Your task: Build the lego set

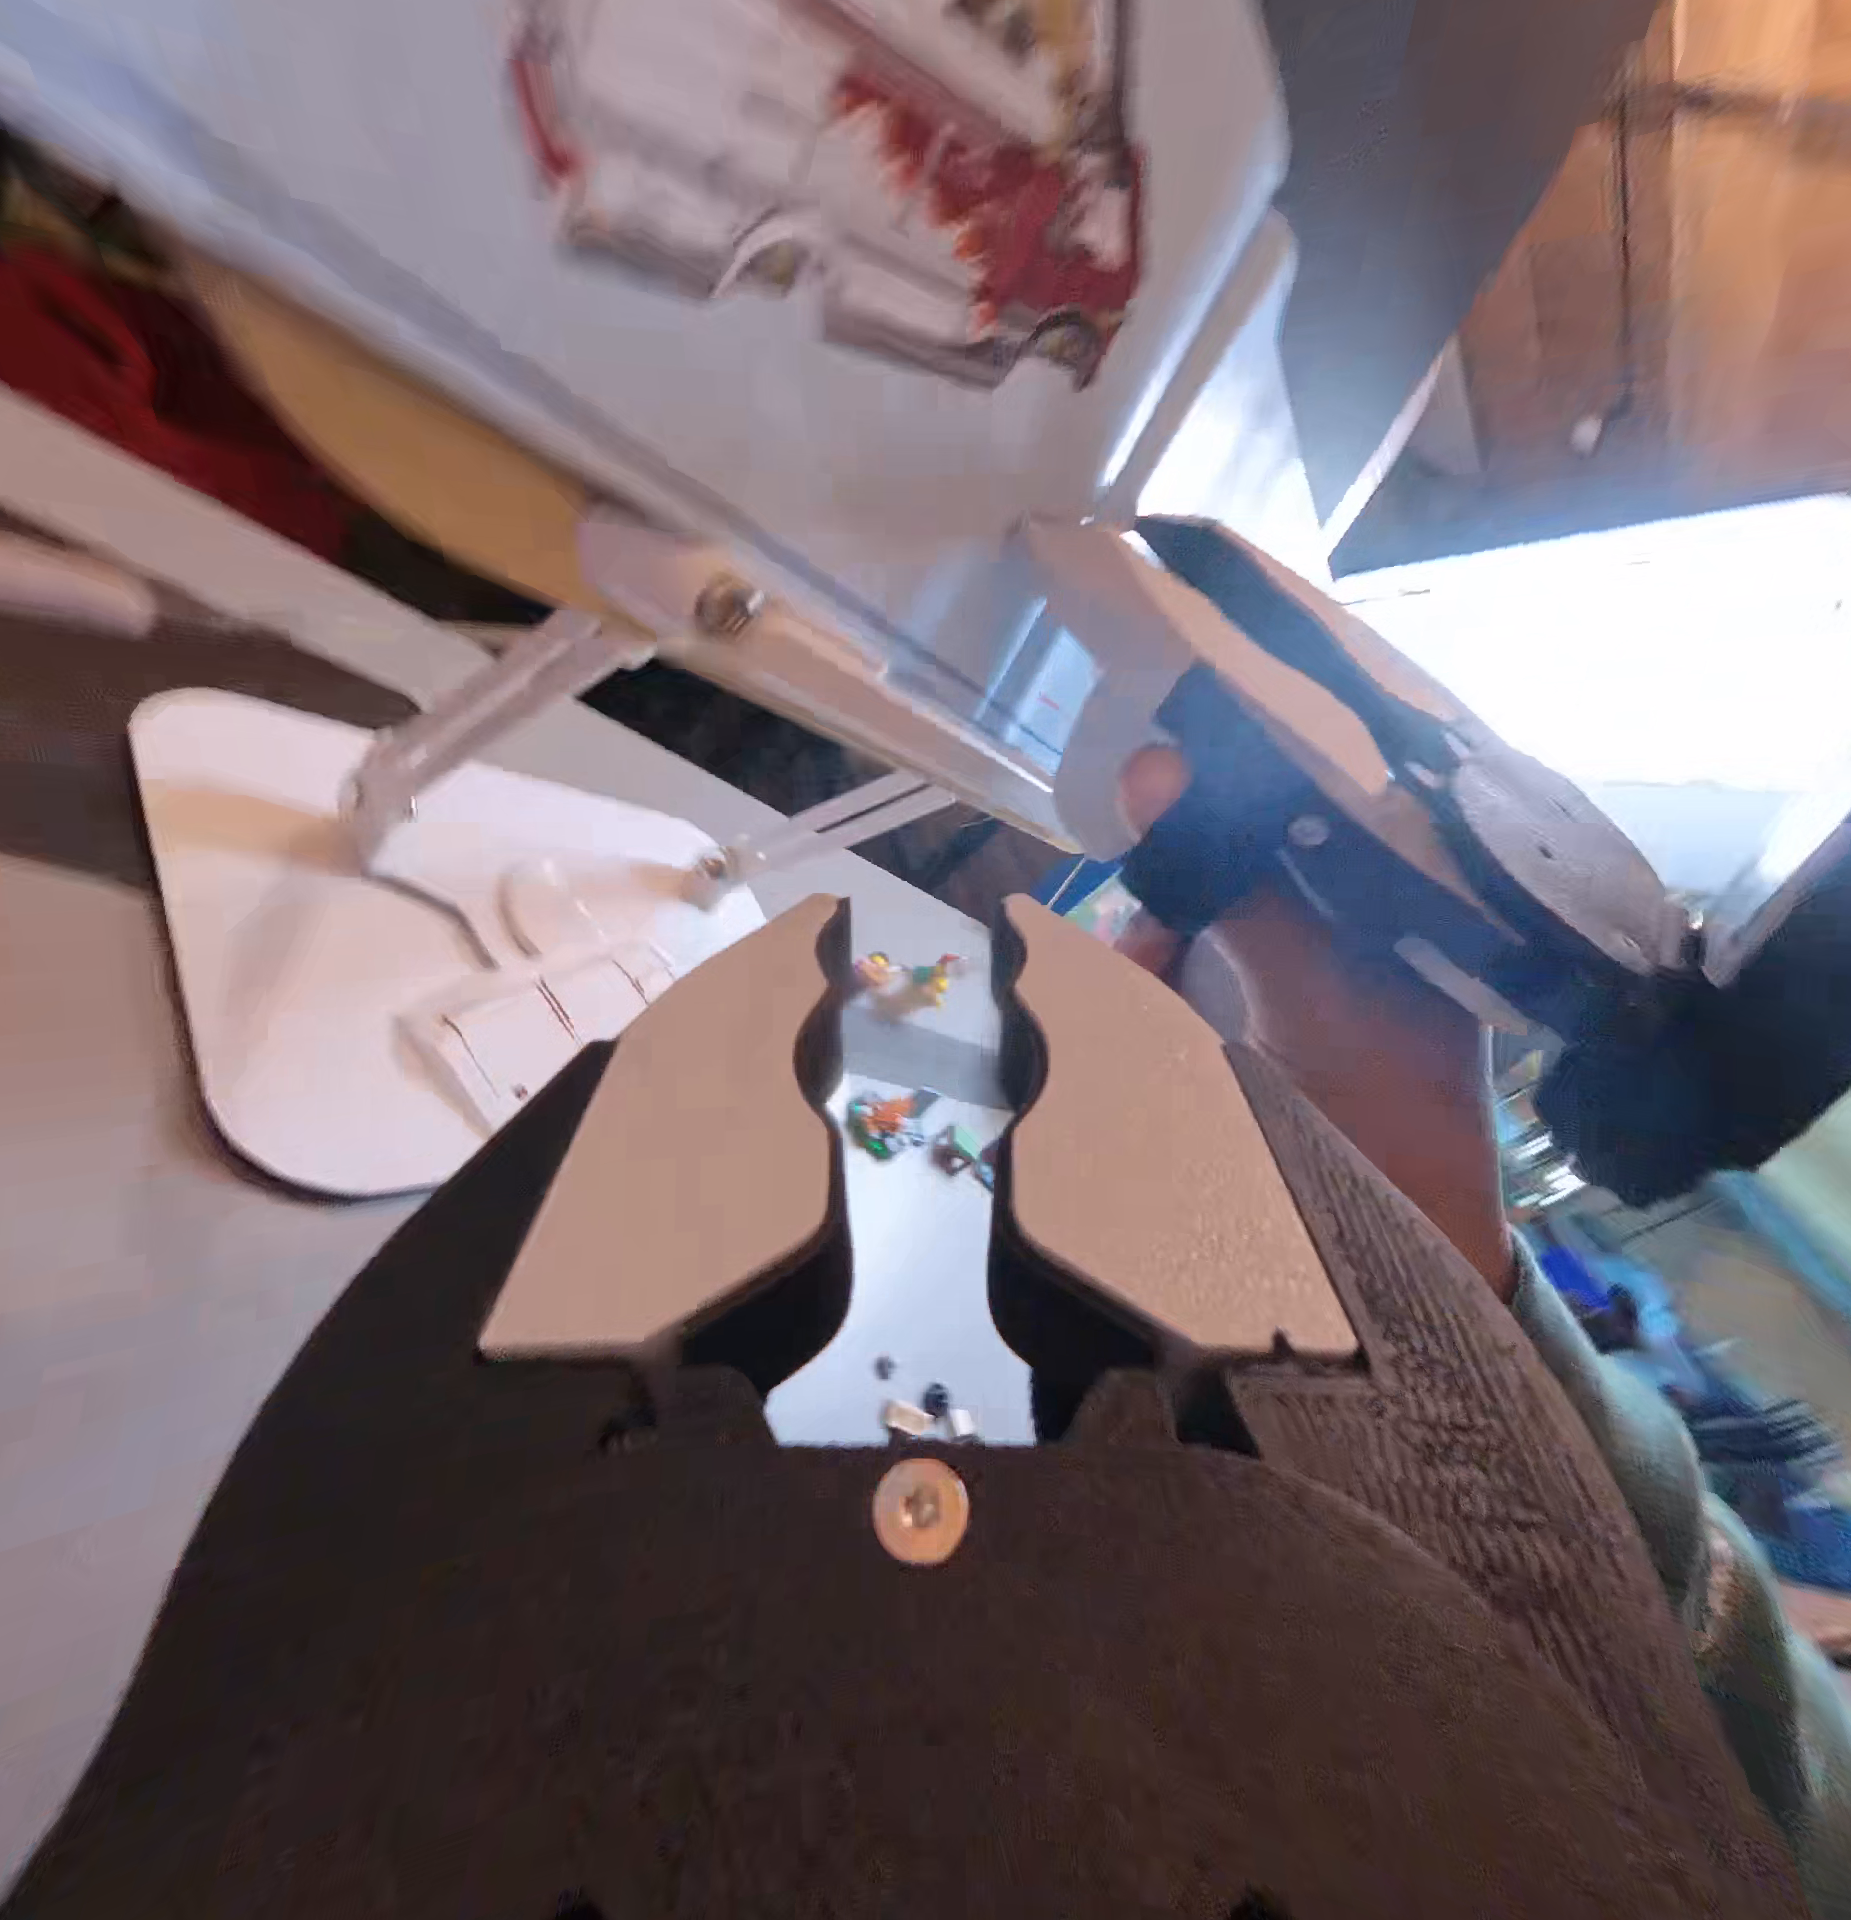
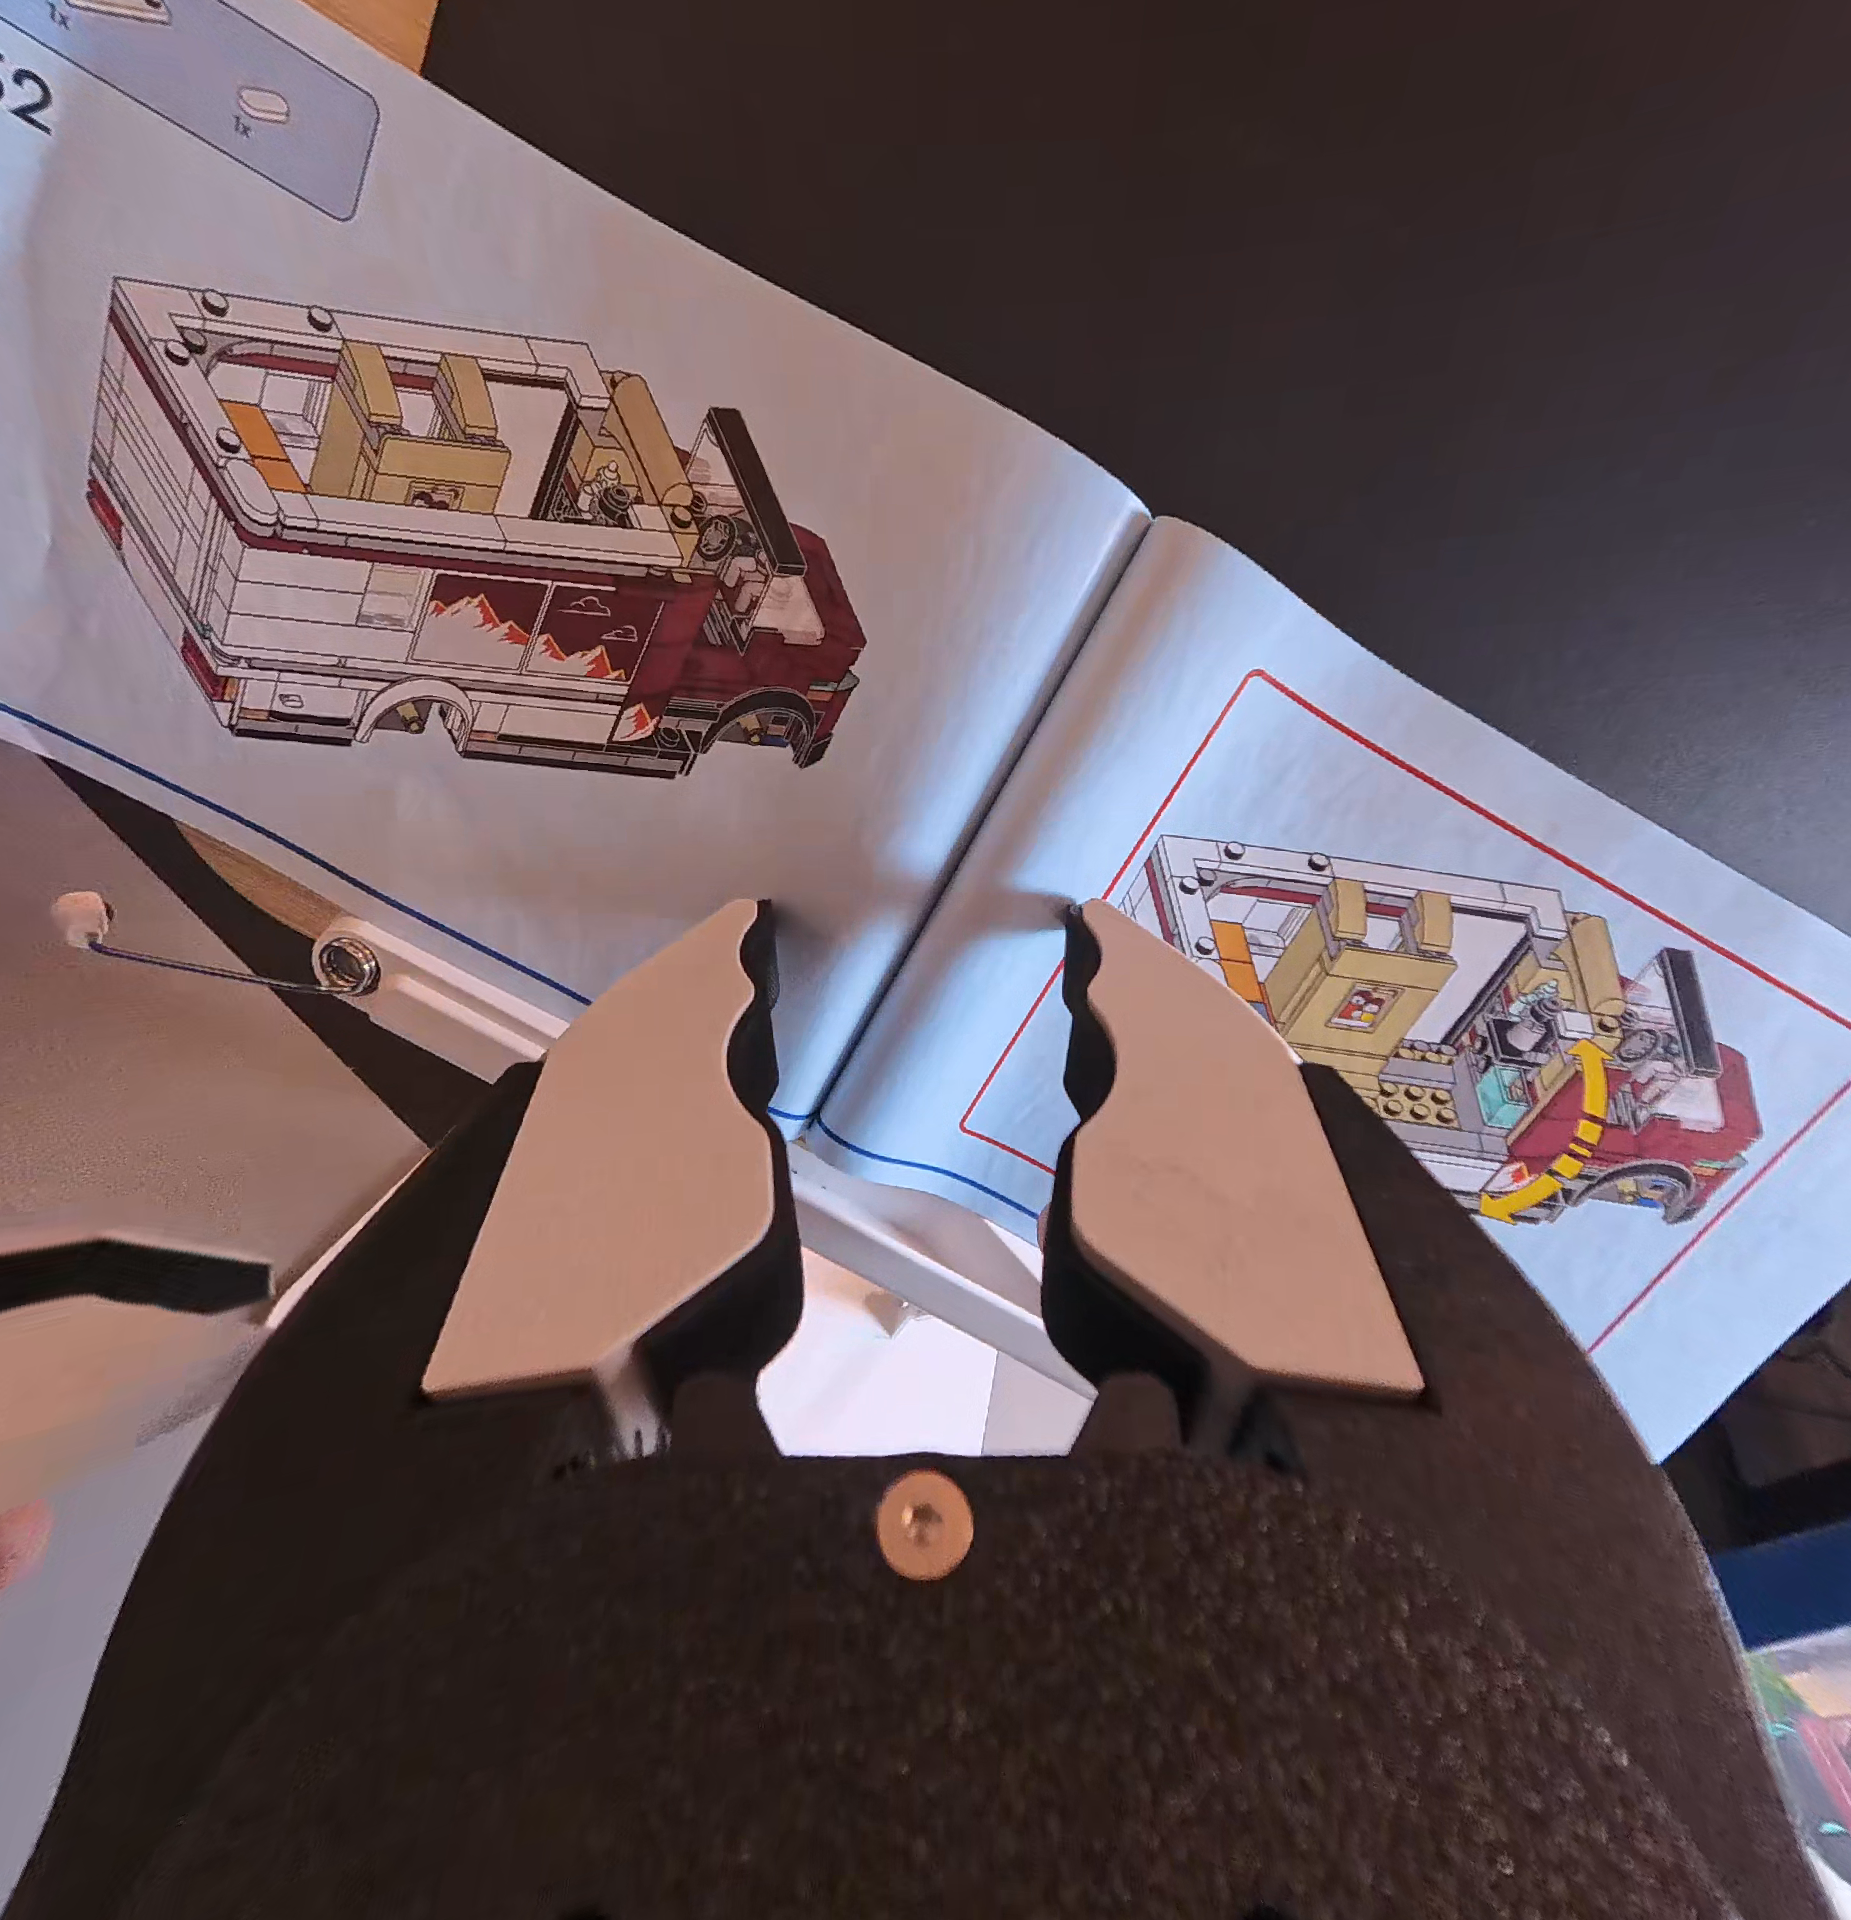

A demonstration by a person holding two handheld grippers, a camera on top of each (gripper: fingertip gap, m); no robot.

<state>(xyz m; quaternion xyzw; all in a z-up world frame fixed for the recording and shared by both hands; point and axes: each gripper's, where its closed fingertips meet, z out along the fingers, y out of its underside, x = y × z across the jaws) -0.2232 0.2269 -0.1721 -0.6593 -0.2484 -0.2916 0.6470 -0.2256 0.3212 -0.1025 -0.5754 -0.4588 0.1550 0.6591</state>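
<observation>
1. The right gripper (image 2: 919, 914), nearest the lens, has matte black textured housing and smooth tan scalloped fingers (image 2: 682, 1039), spread wide; the tips press the open booklet (image 2: 900, 790) either side of its centre fold, clamping nothing.
2. The booklet has glossy pale-blue pages with printed drawings of a brick-built camper, and rests tilted on a white metal stand (image 1: 308, 997) with a flat rounded base.
3. The left gripper (image 1: 921, 914) is released, its fingers part-spread and empty, below the stand's ledge.
4. Small coloured bricks (image 1: 885, 1117) lie scattered on the pale table (image 1: 90, 1299) beyond.

open instruction booklet (image 2: 609, 831) on white stand (image 1: 308, 997) | small toy pieces (image 1: 890, 1117) on table (image 1: 90, 1351)
</observation>
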